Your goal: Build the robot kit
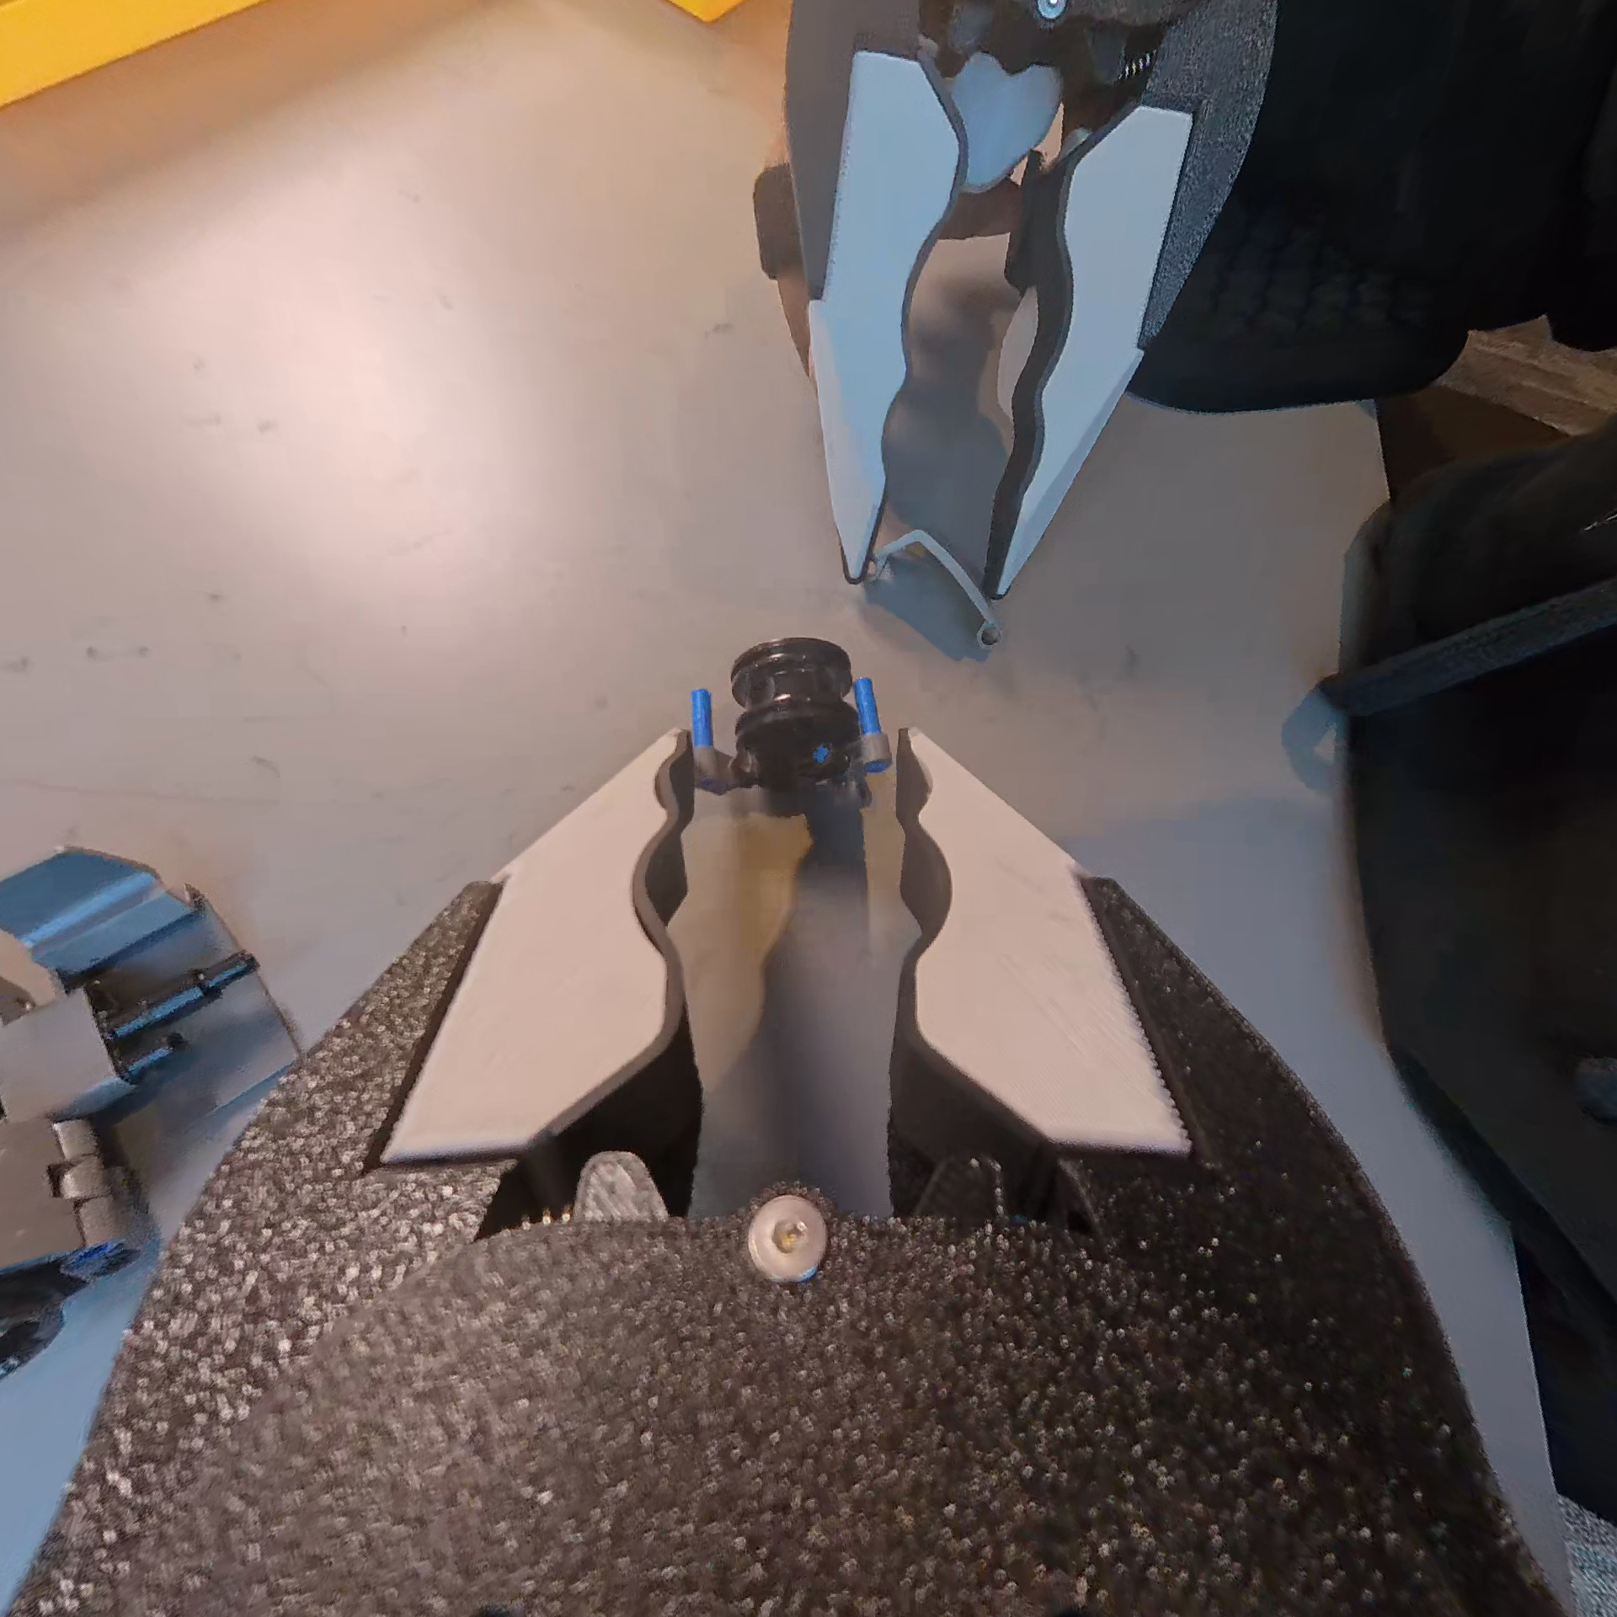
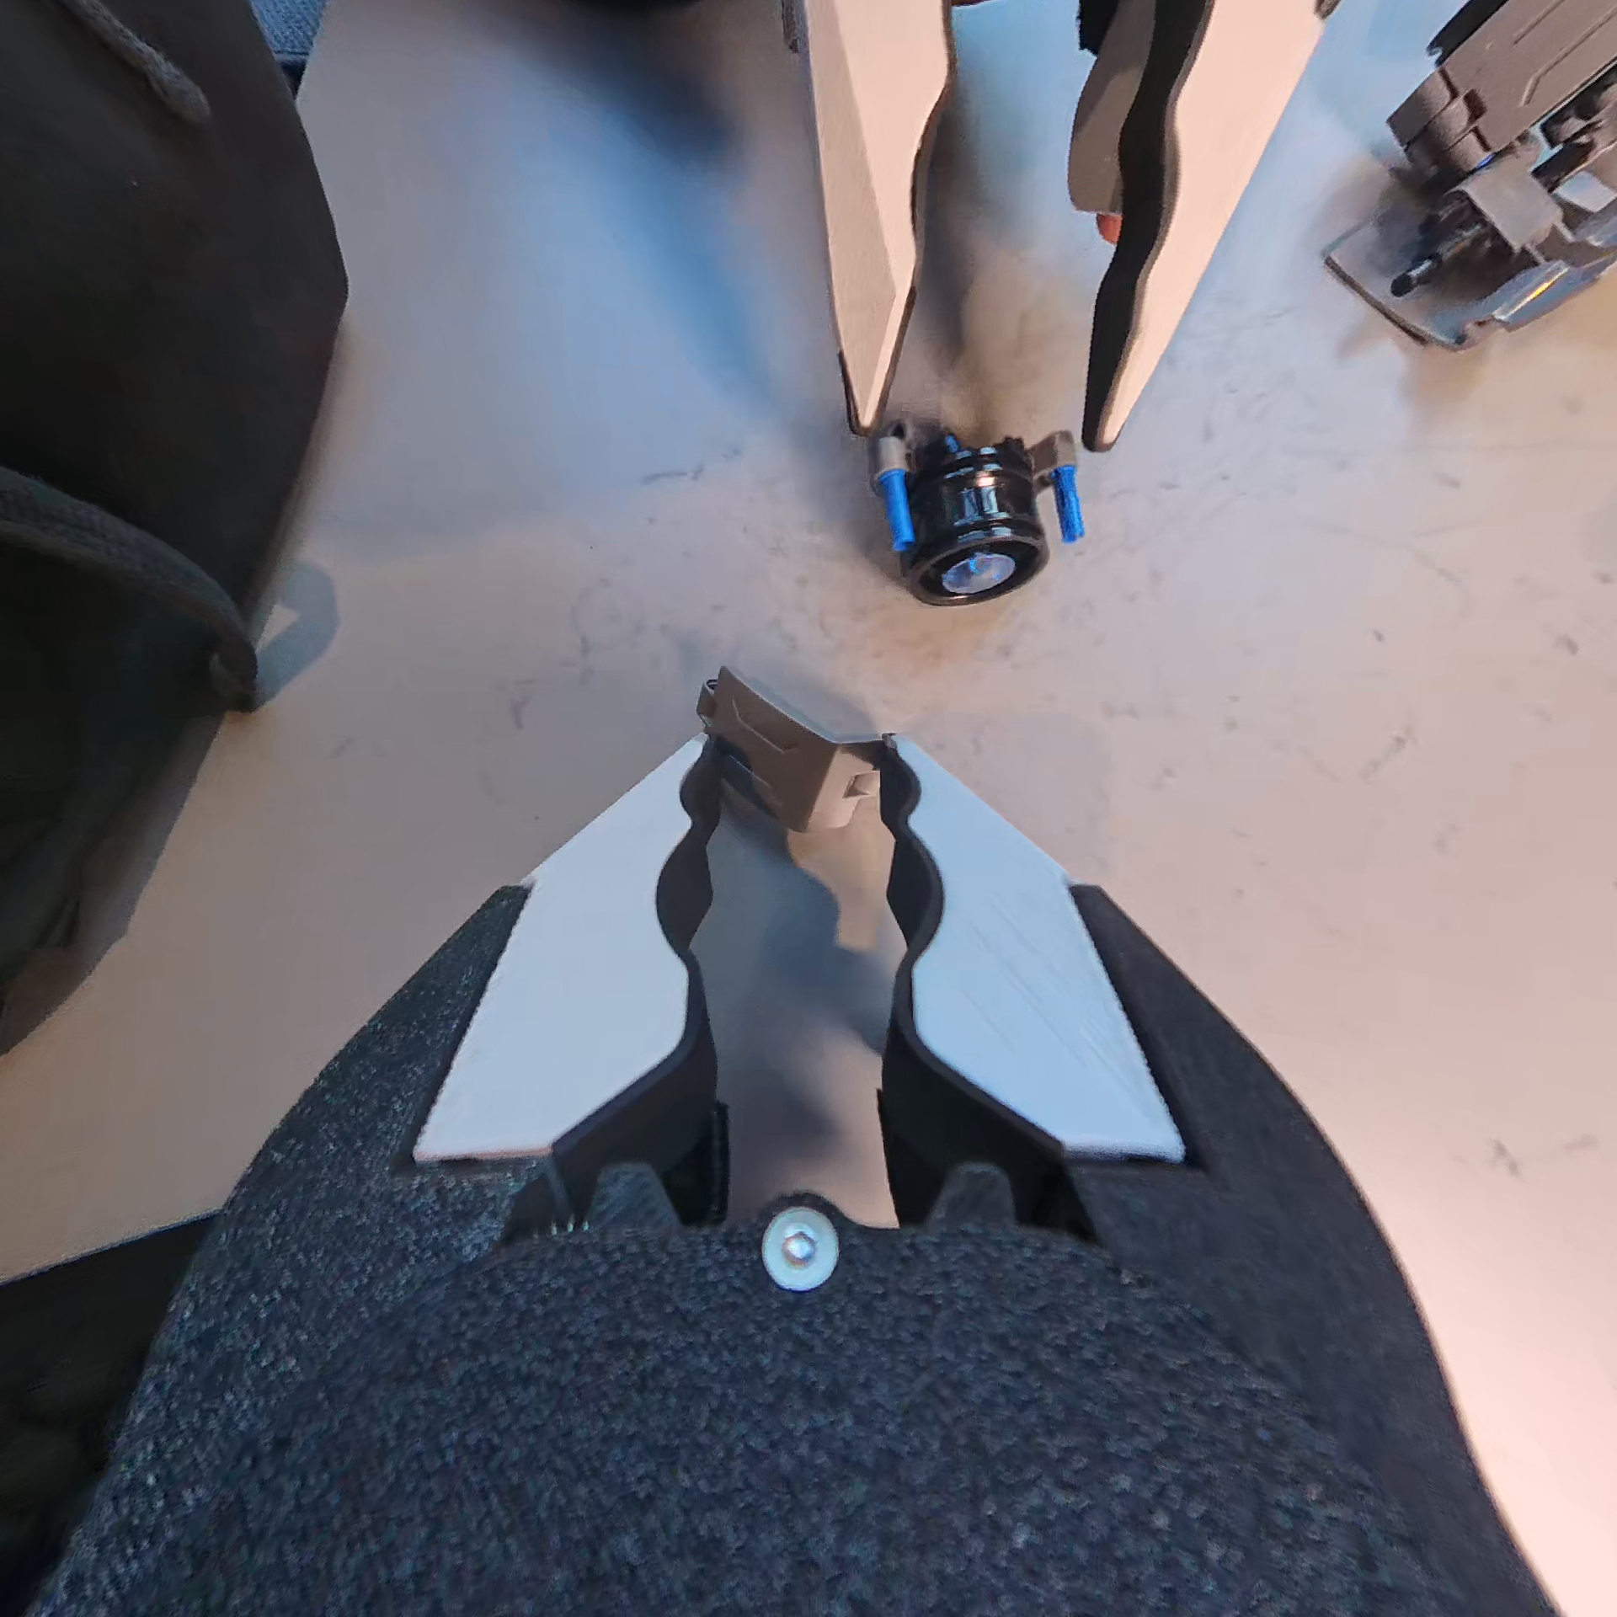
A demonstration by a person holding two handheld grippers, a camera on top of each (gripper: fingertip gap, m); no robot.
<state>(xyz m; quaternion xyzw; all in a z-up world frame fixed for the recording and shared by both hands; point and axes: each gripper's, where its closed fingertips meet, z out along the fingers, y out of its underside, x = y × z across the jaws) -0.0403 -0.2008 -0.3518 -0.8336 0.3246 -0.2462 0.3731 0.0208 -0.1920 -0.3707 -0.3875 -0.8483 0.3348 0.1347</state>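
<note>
Left gripper: we see its jaws apart, tips flanking the glossy black spool-shaped part with two blue screws lying on the tabletop.
Right gripper: clamped on a small folded grey metal bracket, opposite the spool.
Risk: we judge the round spool could roll or skid if a fingertip nudges it off-centre; the thin bracket could twist.
Surroundings: smooth, scuffed pale tabletop; grey metal hinged assembly; black fabric bag.

We see both grippers' fingers pale grey with black inner pads, bodies speckled black. Glossy black cylindrical part with blue screws and grey tabs. Grey metal bracket. Tabletop beige-grey, scuffed. Yellow strip at the corner.
</note>
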